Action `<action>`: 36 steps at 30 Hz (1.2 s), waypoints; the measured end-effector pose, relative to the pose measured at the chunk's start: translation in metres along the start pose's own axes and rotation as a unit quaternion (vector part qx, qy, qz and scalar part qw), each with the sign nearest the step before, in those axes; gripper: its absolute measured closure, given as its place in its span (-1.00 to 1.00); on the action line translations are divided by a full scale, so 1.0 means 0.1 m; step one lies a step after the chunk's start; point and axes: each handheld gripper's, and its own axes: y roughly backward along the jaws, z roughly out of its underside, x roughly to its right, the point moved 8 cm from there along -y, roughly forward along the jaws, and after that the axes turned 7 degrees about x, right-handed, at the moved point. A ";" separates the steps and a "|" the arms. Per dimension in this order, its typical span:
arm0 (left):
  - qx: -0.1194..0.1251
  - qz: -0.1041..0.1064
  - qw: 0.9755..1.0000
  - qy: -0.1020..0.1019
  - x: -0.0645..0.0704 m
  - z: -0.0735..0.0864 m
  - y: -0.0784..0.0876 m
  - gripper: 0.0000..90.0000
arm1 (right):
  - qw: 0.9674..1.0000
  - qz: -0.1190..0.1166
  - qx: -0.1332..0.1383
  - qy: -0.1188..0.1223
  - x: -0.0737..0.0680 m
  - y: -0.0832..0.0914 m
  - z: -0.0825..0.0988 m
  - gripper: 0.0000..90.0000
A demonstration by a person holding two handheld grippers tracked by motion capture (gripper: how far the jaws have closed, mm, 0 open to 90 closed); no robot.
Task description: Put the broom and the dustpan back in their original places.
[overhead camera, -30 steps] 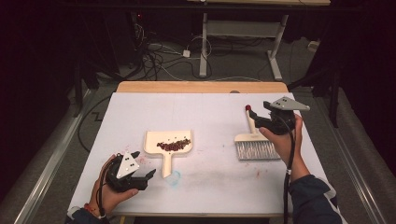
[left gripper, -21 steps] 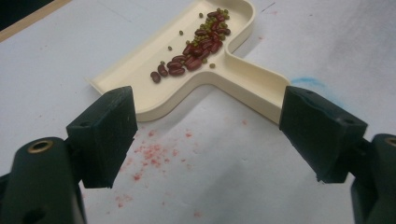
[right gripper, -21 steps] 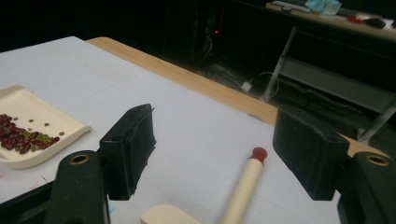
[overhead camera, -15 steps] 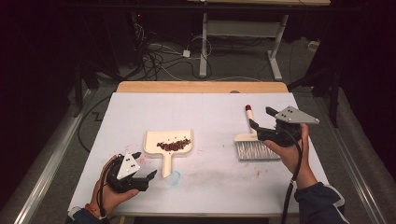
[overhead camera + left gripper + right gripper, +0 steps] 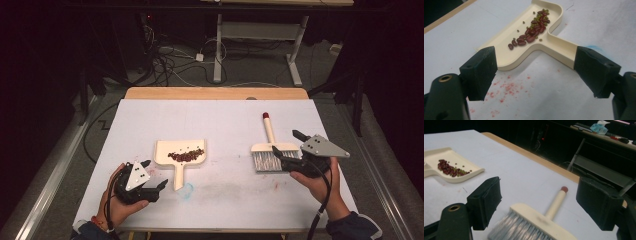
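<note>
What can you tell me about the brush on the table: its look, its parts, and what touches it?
The brush is a small hand brush with a cream head, likely plastic, grey bristles and a straight cream handle ending in a red tip. It lies flat on the white table cover, handle pointing toward the far edge, to the right of the dustpan. Nothing grips it: the right gripper is just beside its bristles, jaws wide apart after opening.

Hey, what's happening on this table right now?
A person holds a tool in each hand at a white table. A cream dustpan lies flat with a pile of beans in it. The right tool, whose jaws have just been opening, sits by the bristles of a brush lying on the table, gripping nothing. The left tool waits open near the dustpan's handle.
</note>
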 end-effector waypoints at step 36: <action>-0.013 -0.009 1.000 -0.011 0.04 0.03 -0.08 -0.59 | 0.997 -0.039 -0.058 0.010 -0.39 0.31 0.84 -0.53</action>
